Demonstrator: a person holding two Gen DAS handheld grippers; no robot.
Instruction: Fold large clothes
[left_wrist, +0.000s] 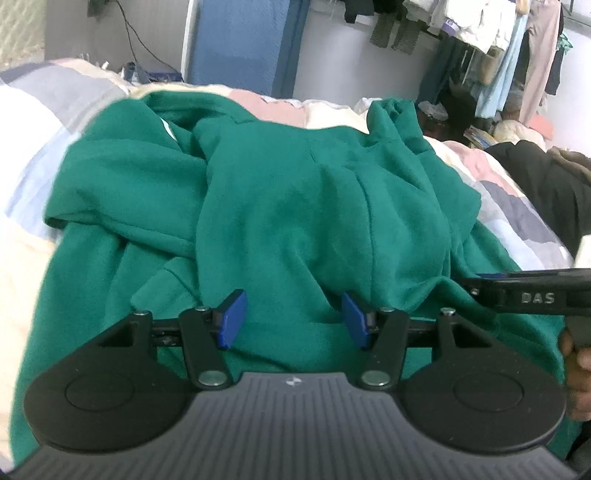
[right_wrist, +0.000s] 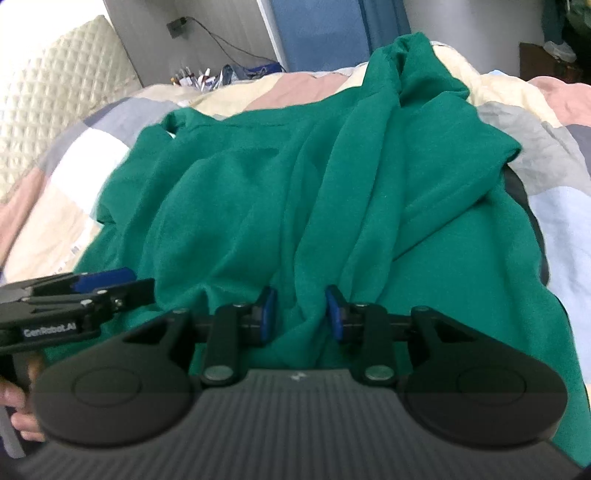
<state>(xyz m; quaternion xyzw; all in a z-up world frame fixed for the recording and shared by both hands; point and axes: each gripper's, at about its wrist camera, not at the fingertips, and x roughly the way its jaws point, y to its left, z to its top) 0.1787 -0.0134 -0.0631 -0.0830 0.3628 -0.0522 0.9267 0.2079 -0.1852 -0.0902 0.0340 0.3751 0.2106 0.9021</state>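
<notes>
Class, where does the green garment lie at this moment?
The green garment lies crumpled on the patchwork quilt, filling both wrist views, directly ahead of the open left tongs and right tongs.

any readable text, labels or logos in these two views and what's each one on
"DAS" in pale capitals on the black body of the right gripper, seen in the left wrist view.
"GenRobot.AI" on the side of the left gripper, seen in the right wrist view, slightly blurred.
A small pale emblem on each gripper's ribbed grey housing, too small to read.
The white tag at the green garment's collar shows no legible print.
</notes>
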